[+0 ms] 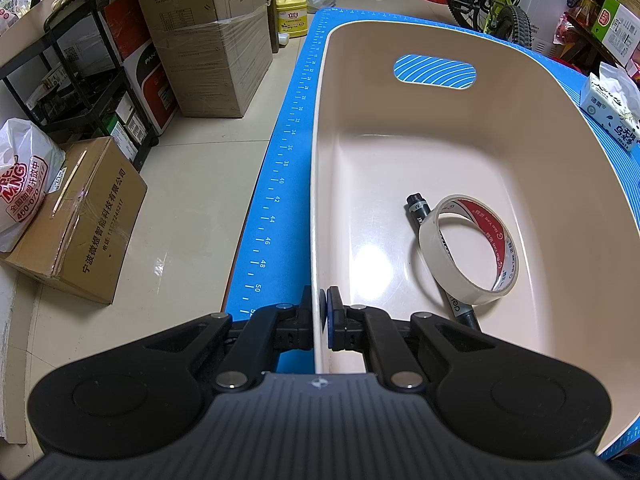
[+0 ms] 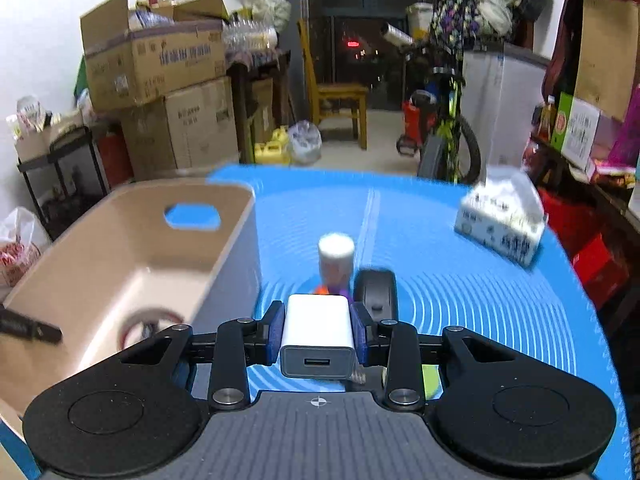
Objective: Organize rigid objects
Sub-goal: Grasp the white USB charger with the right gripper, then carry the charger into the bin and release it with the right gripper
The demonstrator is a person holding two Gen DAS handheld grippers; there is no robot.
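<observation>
Left gripper (image 1: 323, 312) pinches the bin (image 1: 320, 184) wall; right gripper (image 2: 318, 330) grasps a charger (image 2: 318, 334) that could slip or clip the rim.

Beige bin (image 1: 460, 160) (blue ringed mat (image 2: 460, 280))

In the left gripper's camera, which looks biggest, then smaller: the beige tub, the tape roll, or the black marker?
1. Beige tub: fills most of the view.
2. Tape roll.
3. Black marker: looks smallest, but the tape roll hides part of it, so its full length is unsure.
</observation>
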